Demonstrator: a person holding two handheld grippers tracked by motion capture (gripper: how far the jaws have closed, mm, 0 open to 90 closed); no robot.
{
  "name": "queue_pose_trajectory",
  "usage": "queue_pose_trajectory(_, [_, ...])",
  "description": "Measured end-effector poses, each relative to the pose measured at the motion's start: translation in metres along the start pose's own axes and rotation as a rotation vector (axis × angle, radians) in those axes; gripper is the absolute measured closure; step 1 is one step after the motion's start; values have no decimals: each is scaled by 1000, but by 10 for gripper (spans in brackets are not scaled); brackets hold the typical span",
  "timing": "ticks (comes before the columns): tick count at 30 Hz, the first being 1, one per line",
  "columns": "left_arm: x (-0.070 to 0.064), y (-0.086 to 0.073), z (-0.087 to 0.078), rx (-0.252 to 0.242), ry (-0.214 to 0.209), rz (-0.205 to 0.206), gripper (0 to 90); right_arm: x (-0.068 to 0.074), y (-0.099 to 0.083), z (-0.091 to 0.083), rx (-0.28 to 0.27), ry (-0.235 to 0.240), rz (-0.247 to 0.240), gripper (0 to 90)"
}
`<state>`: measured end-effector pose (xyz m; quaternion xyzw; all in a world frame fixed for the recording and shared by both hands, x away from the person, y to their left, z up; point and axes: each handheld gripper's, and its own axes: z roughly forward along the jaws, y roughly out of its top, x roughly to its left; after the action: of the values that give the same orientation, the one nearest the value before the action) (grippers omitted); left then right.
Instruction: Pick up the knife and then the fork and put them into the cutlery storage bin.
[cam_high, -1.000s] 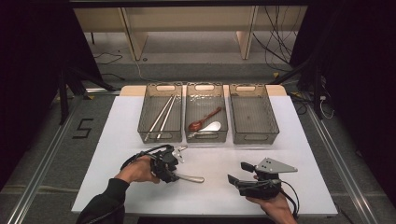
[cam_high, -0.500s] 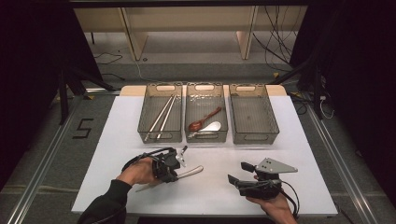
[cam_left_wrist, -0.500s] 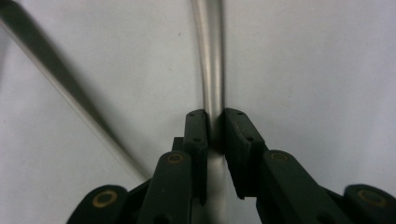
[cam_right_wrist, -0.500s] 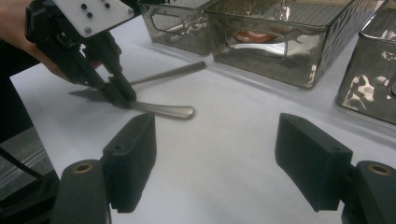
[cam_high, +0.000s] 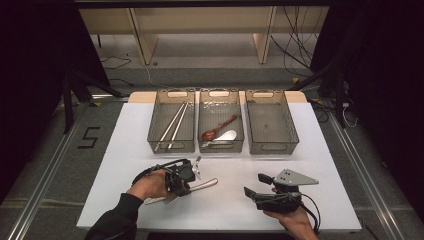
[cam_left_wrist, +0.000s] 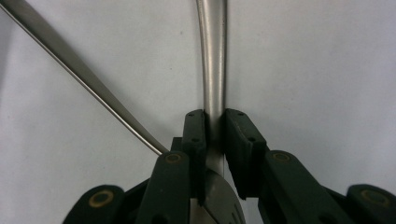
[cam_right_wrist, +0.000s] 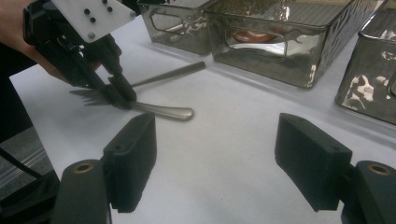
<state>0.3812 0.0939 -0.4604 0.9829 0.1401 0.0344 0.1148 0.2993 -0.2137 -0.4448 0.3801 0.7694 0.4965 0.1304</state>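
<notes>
On the white table (cam_high: 125, 150), three clear bins are placed in a row: chopsticks (cam_high: 172, 125) are already sorted in the left bin (cam_high: 171, 128), two spoons (cam_high: 218, 131) in the middle bin (cam_high: 220, 126), and nothing is seen in the right bin (cam_high: 271, 127). Near the front edge, a fork (cam_right_wrist: 140, 105) is clamped at its handle by the left gripper (cam_high: 186, 176); a second utensil (cam_right_wrist: 168, 74) lies just beside it. The right gripper (cam_right_wrist: 219, 154) is held wide apart, with nothing between its jaws. The sorting seems partly done; both front utensils are still to be binned.

left gripper (cam_high: 192, 177) pinched tight and low over the table, right gripper (cam_high: 260, 186) resting with jaws apart.
</notes>
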Motion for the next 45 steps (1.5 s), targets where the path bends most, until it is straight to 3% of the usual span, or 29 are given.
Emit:
queue_pose_trajectory(5, [2, 0, -1, 6, -8, -13, 791, 0, 0, 0, 1, 0, -2, 304])
queue_pose_trajectory(10, [6, -5, -2, -40, -60, -70, 793, 0, 0, 0, -1, -1, 0, 303])
queue_pose_trajectory(20, [3, -2, -10, -113, -105, -81, 793, 0, 1, -1, -6, 1, -1, 304])
queue_pose_trajectory(37, [-3, 1, -36, -221, -136, -113, 793, 4, 4, -1, -17, 10, -11, 304])
queue_pose_trajectory(45, [-7, 2, -47, -217, -148, -120, 793, 15, 9, 1, -19, 20, -48, 303])
